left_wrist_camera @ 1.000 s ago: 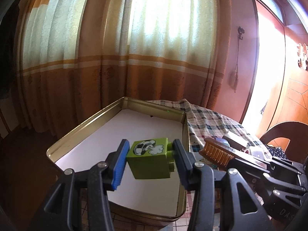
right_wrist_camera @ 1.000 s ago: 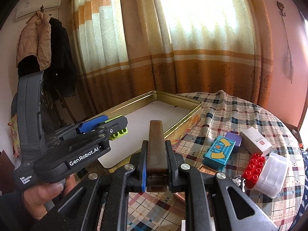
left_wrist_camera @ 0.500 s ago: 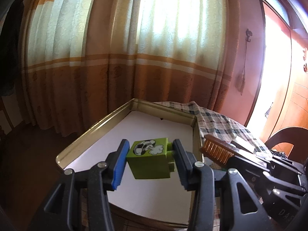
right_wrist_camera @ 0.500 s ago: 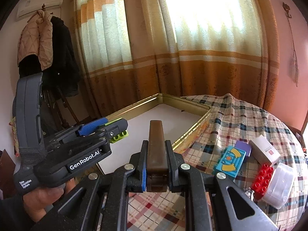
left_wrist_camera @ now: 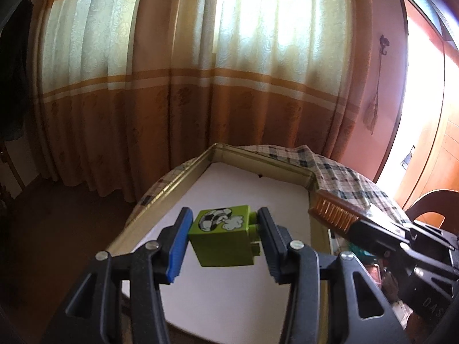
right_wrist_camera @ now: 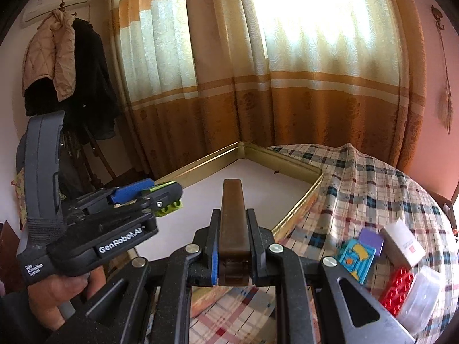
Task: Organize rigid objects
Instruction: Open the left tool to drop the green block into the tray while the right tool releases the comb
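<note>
Between the fingers of the left gripper (left_wrist_camera: 223, 238) a green block (left_wrist_camera: 222, 236) is clamped and held in the air over the white floor of the gold tin (left_wrist_camera: 259, 159), its studs against the right-hand finger and its printed face turned up. Beyond those fingertips lies the tin's far corner; just to their right the brush (left_wrist_camera: 334, 210) reaches in over the tin's rim, bristles down. That brush (right_wrist_camera: 233, 215) is gripped tight by the right gripper (right_wrist_camera: 233, 246), its brown back running straight forward past the fingertips and above the tin (right_wrist_camera: 309, 190). To the left of the right fingers a hand (right_wrist_camera: 57, 292) carries the left gripper (right_wrist_camera: 155, 195), the block (right_wrist_camera: 169, 207) showing under its tip. To their right, on the checked cloth (right_wrist_camera: 358, 183), sit a blue block (right_wrist_camera: 357, 255), a purple block (right_wrist_camera: 371, 240), a white box (right_wrist_camera: 403, 242), a red block (right_wrist_camera: 397, 291) and a clear case (right_wrist_camera: 421, 293), close together.
</note>
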`<state>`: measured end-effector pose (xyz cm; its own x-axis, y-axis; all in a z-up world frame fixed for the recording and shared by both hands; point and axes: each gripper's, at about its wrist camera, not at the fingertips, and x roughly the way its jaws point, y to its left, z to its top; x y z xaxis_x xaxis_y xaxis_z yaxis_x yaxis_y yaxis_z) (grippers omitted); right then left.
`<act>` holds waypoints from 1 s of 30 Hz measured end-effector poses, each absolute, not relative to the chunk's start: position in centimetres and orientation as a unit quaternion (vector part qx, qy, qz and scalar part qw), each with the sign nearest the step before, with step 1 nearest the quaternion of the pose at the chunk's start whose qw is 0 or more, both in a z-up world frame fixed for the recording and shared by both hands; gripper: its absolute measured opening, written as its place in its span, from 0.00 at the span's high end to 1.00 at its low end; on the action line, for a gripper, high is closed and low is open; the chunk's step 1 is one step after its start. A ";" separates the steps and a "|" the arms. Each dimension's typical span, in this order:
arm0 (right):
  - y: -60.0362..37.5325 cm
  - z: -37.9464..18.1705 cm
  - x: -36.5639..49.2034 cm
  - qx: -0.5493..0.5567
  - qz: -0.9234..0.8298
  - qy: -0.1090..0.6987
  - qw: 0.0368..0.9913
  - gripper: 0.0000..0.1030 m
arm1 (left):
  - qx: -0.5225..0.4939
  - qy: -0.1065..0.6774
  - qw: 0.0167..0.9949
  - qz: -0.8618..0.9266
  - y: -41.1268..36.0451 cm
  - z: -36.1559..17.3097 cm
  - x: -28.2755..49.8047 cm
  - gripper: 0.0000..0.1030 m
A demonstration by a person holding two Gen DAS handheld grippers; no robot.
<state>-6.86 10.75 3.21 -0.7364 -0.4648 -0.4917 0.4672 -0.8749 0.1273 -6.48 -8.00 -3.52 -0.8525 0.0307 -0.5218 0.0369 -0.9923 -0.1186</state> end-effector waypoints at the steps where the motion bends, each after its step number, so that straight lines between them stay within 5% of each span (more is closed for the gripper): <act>1: 10.6 3.2 -7.5 0.267 -0.931 0.004 0.248 0.84 | 0.278 0.064 0.000 -0.958 -8.2 -3.5 -7.1 0.55; 30: 7.5 0.1 -16.2 0.341 -0.916 0.030 0.210 0.83 | 0.418 -0.016 0.035 -0.908 -8.3 -3.6 -16.9 0.55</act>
